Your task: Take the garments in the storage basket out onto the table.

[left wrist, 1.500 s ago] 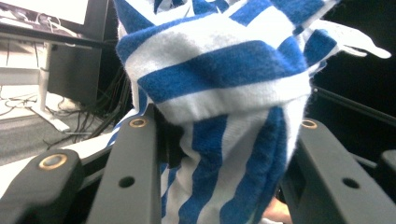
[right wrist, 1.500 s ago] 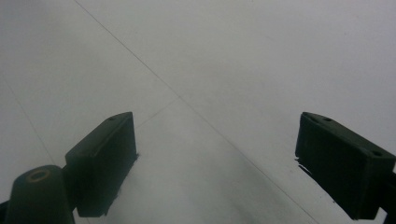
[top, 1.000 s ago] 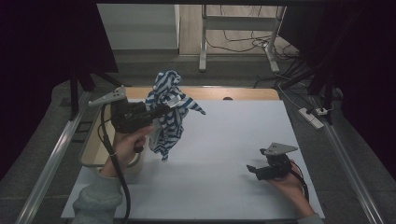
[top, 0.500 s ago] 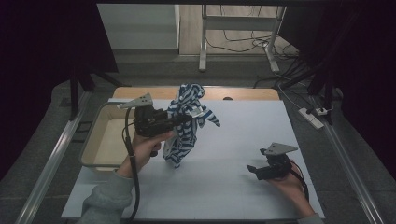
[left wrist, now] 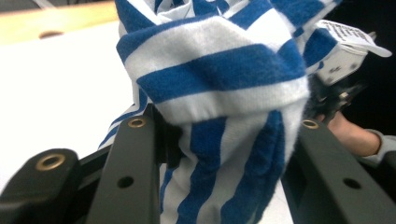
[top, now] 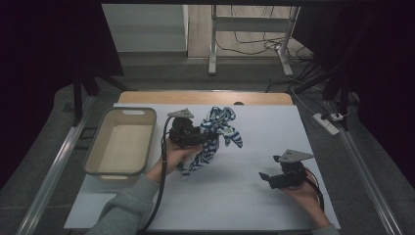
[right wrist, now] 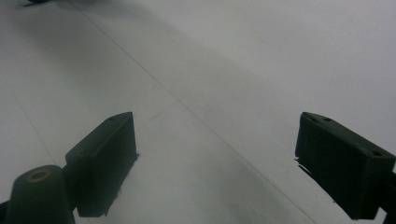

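High view: from above the near side, facing forward and down on the whole table (top: pixel 254 191). Left gripper view: very near, along its jaws into the striped cloth (left wrist: pixel 224 93), with the right hand (left wrist: pixel 348 133) beyond, both also in the high view. Right gripper view: low, close over the bare table top.

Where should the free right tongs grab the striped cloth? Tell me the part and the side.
Take the loose end of the striped cloth that hangs below the left tongs, coming in from the right across the white sheet. That tail dangles free; the bunched top is already clamped. The right tongs are open.
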The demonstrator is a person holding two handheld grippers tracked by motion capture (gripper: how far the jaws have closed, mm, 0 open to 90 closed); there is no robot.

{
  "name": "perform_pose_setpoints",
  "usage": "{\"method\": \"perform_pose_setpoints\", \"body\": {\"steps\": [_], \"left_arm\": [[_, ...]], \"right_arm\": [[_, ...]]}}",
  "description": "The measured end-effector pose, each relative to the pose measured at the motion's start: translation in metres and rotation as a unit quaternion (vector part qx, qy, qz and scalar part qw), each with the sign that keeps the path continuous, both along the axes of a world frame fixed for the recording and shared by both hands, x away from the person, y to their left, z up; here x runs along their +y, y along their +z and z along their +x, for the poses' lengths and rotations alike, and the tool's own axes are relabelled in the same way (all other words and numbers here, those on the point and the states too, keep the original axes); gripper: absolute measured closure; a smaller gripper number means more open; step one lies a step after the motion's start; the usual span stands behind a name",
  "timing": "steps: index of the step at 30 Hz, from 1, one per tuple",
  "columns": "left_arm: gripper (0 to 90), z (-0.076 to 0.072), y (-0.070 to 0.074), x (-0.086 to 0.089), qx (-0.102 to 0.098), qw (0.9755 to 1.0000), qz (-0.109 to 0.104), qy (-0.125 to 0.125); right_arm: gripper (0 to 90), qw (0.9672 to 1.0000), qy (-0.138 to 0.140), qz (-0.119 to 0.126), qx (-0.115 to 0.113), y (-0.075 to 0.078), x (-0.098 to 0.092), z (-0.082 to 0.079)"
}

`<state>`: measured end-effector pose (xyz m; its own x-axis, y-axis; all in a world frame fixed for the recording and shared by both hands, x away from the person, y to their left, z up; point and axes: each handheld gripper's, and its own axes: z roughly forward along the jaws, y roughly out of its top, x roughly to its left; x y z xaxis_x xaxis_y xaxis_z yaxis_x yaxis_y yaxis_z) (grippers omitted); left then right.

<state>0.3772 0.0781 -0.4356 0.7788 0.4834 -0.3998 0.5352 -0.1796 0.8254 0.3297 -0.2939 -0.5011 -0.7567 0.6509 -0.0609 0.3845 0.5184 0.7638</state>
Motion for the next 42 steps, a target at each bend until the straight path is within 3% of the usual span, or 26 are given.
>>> {"method": "perform_pose_setpoints", "body": {"steps": [9,15,22,26,29,33,40,42], "left_arm": [[59.4,0.007,-0.023,-0.026,0.018,0.9988,0.036,-0.03],[58.8,0.013,-0.041,-0.047,0.03,0.9957,0.07,-0.052],[52.2,0.016,-0.054,-0.062,0.04,0.9927,0.089,-0.071],[28.2,0.014,-0.048,-0.057,0.03,0.9938,0.074,-0.077],[17.2,0.012,-0.042,-0.052,0.021,0.9951,0.061,-0.075],[16.2,0.008,-0.033,-0.043,0.008,0.9958,0.058,-0.07],[18.7,-0.008,-0.018,-0.015,-0.007,0.9971,0.068,-0.032],[18.9,-0.016,-0.016,-0.003,-0.011,0.9963,0.083,-0.019]], "right_arm": [[12.2,1.0,0.001,0.0,-0.001,0.0,0.0,0.0],[12.2,1.0,0.001,-0.004,0.001,-0.001,0.0,0.0],[12.3,1.0,0.002,-0.005,0.0,-0.001,0.0,-0.001],[12.3,1.0,0.001,-0.006,0.0,0.0,-0.001,-0.001],[12.3,1.0,0.002,-0.006,-0.001,-0.001,0.0,-0.001],[12.4,1.0,0.0,-0.007,-0.002,0.0,0.0,-0.001],[12.4,1.0,-0.001,-0.004,-0.003,0.001,-0.001,-0.001],[12.4,1.0,-0.002,-0.003,-0.005,0.001,-0.002,-0.002]]}}
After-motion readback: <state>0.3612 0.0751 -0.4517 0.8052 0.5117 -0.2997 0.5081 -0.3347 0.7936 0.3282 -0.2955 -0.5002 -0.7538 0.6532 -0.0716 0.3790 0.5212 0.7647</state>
